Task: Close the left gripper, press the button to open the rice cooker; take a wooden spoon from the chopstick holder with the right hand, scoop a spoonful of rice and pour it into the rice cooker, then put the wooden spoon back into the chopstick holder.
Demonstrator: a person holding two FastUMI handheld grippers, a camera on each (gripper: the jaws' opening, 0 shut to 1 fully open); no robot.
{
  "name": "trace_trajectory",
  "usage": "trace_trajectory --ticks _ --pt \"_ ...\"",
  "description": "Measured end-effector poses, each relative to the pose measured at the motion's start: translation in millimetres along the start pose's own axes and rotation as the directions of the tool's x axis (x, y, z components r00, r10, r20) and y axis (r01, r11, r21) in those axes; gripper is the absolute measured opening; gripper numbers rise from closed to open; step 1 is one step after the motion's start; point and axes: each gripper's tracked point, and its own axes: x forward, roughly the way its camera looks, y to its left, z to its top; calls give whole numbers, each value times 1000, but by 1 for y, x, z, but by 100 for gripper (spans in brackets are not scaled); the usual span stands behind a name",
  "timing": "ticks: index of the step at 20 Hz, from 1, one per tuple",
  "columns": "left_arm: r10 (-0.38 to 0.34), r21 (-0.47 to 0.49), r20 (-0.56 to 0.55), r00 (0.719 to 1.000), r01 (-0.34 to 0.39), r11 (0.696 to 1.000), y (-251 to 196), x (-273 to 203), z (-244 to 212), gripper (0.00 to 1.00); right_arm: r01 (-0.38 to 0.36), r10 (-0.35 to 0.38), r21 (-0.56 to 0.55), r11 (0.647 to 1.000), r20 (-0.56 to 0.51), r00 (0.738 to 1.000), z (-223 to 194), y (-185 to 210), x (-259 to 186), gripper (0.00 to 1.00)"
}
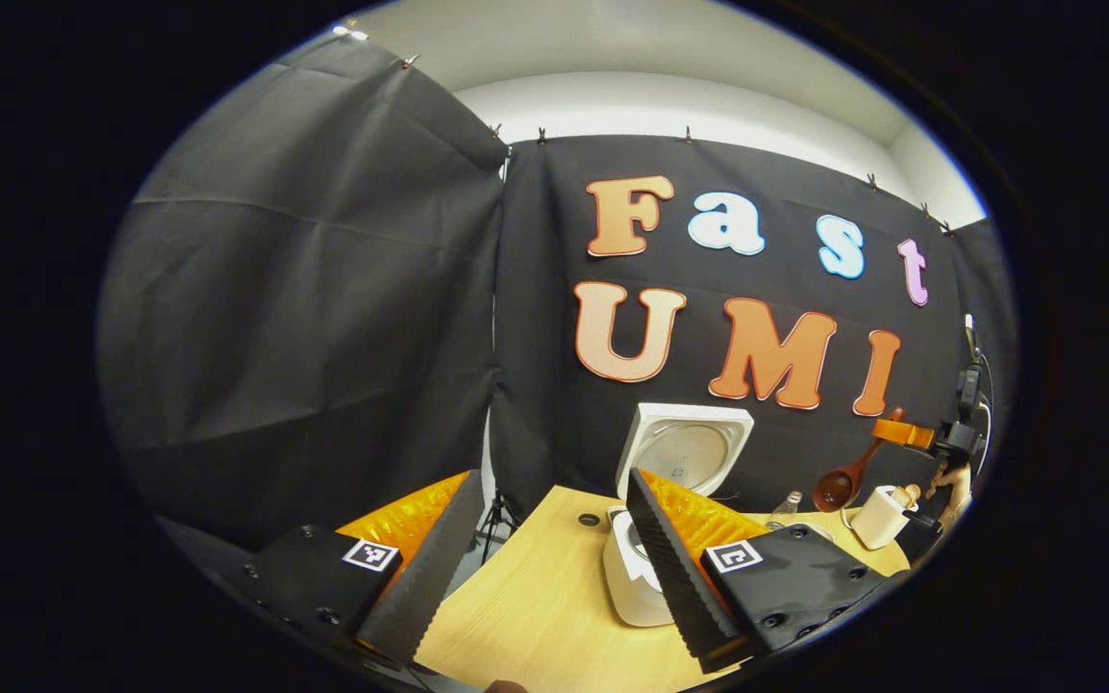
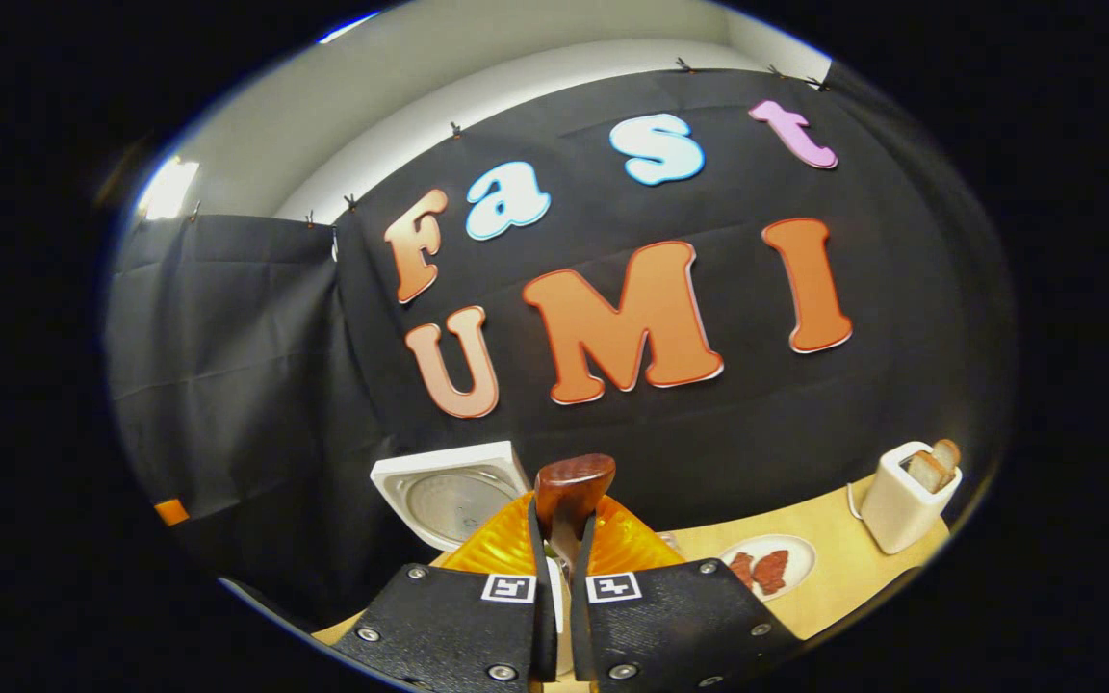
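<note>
right hand-held gripper [image 2: 562, 539] grips wooden spoon [image 2: 569, 493] (seemingly empty)

Worktop [image 2: 834, 587]: pale wood. Plate [image 2: 786, 551], white, holding reddish-brown pieces [image 2: 764, 570]. Small bottle [image 1: 786, 504], clear, near the back wall.

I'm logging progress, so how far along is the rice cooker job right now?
Done: the white rice cooker's lid stands open. In hand: the right tool is shut on the brown wooden spoon, held up in the air. Left: whether rice was scooped isn't visible; the spoon isn't back in its holder yet. The left tool is open.
</note>
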Motion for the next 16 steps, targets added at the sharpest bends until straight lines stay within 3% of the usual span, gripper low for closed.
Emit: trace_trajectory --ticks 1,7,16 --pt "-11 -1 -3 1000 11 1000 -6 -1 -1 100 32 -32 5 999 -3 999 -1 -18 -12 5" --pt "-69 -10 -1 998 69 998 -41 -1 2 100 177 -177 65 982 -7 984 -14 -102 -91 5" --pt "-116 -6 3 993 116 993 -81 -1 2 100 303 -288 159 940 -110 951 -97 -166 -162 5"
